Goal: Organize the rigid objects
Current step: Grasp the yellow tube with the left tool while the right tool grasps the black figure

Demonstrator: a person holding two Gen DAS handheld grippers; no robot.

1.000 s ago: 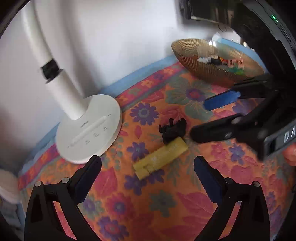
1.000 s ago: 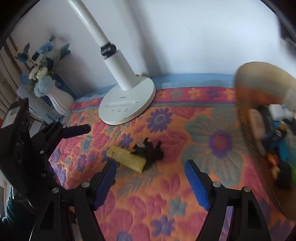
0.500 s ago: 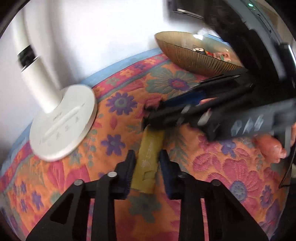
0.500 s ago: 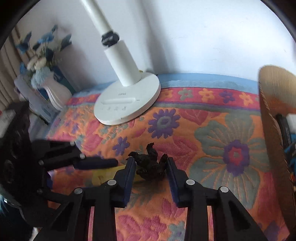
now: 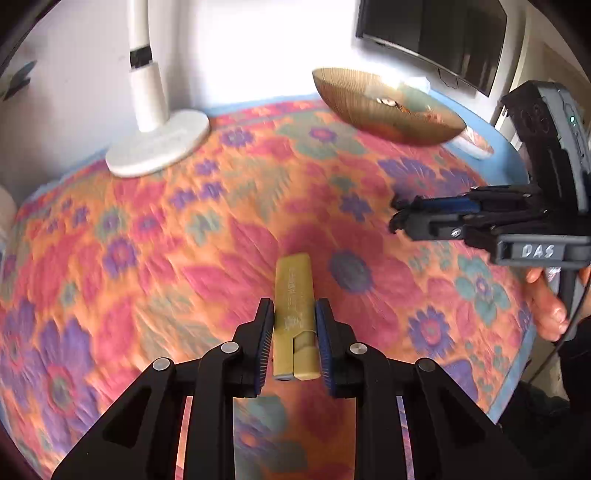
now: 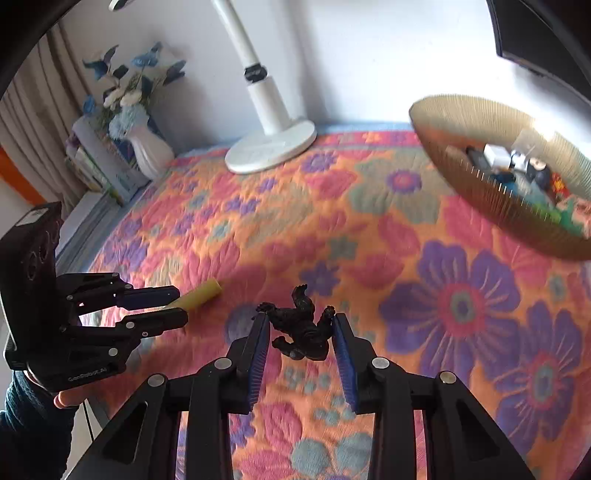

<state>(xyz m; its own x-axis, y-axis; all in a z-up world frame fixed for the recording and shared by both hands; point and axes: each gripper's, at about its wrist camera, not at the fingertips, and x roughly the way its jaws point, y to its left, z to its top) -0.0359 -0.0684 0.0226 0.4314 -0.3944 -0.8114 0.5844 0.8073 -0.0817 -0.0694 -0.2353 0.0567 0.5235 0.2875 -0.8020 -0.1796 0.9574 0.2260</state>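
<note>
1 yellow block (image 5: 294, 295) — 1 black figurine (image 6: 301, 326)

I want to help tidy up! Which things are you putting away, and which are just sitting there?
For tidying: yellow block in the left gripper, black toy figure in the right gripper, golden bowl with other small items.

Just there: white lamp, flower vase, wall screen, floral cloth.

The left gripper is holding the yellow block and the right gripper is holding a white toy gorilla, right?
Almost. The left gripper does hold the yellow block, but the toy gorilla in the right gripper is black, not white; the right wrist view shows it.
</note>
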